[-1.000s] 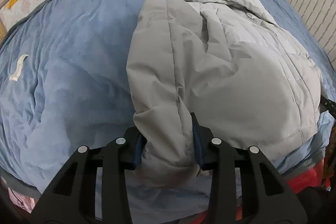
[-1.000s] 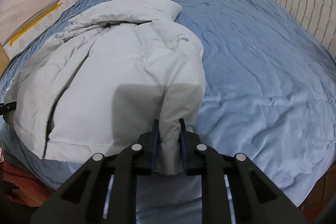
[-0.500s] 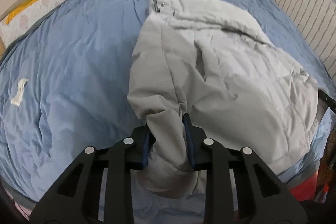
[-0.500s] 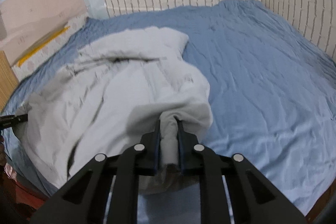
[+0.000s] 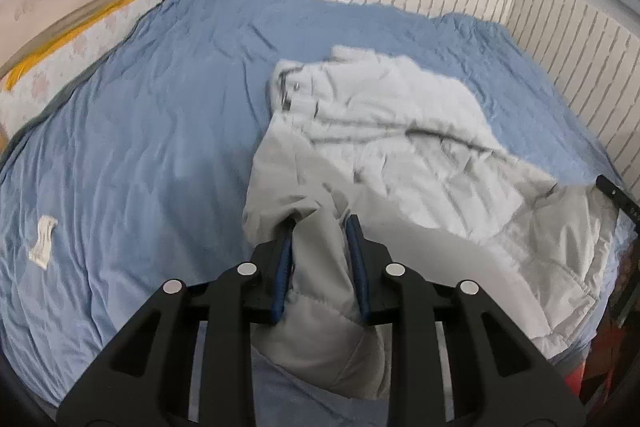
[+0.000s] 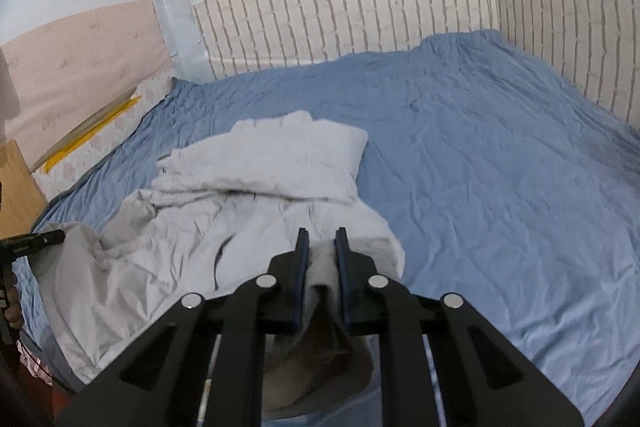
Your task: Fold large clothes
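Observation:
A light grey padded jacket point(image 5: 384, 147) lies on a blue bedspread point(image 5: 140, 163), its near hem lifted off the bed. My left gripper point(image 5: 320, 227) is shut on a bunched fold of the jacket's near left corner. In the right wrist view the same jacket point(image 6: 256, 171) spreads to the left, and my right gripper point(image 6: 320, 239) is shut on its near right corner, with grey cloth hanging below the pads. The hood or collar end lies farthest from me. The tip of the other gripper point(image 6: 36, 241) shows at the left edge.
A brick-patterned padded wall point(image 6: 360, 15) runs behind and to the right of the bed. A small white scrap point(image 5: 43, 238) lies on the bedspread at left. A wooden piece point(image 6: 16, 183) and a yellow strip point(image 6: 92, 131) sit beside the bed's left side. Bare blue bedspread point(image 6: 500, 167) lies right of the jacket.
Both grippers have risen and tilted up, lifting the jacket's near hem off the bed. The left jaws have closed tighter on the fold. More of the wall shows.

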Tool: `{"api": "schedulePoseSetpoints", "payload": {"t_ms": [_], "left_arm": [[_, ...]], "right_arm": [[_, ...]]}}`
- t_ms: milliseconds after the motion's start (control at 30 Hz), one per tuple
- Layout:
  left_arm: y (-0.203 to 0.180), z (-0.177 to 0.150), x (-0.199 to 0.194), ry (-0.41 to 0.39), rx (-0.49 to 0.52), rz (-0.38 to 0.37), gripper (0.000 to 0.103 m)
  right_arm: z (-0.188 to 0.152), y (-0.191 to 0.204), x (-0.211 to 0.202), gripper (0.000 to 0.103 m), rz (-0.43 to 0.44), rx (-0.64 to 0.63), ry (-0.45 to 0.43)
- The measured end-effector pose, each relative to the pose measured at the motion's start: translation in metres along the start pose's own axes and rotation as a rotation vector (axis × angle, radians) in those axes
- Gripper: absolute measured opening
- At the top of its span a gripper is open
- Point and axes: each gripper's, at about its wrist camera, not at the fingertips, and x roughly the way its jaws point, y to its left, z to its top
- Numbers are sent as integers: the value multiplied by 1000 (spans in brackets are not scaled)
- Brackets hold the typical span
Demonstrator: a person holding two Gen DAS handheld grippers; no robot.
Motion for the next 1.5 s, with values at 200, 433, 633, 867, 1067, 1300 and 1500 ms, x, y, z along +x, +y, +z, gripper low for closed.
{"api": "schedulePoseSetpoints", "payload": {"t_ms": [200,433,633,867,1067,1300,1500], "left_arm": [[-8,34,-6,-27,67,21,25],[-4,26,13,39,52,40,24],[9,-26,22,134,10,44,25],[26,-93,39,229,-17,88,58],[35,-115,39,241,-72,53,85],[31,-124,42,235,-76,70,86],[5,-122,46,240,19,102,50]], "right_arm": [[26,-3,6,13,-26,5,9],[14,-10,17,12,-30,31,76],[-29,-13,14,13,-34,32,172],[-90,-25,15,19,-68,70,270],[-107,-31,5,60,-71,85,292],[-125,-34,-11,60,-56,108,305],[-129,-24,-1,34,-61,59,323]]}}
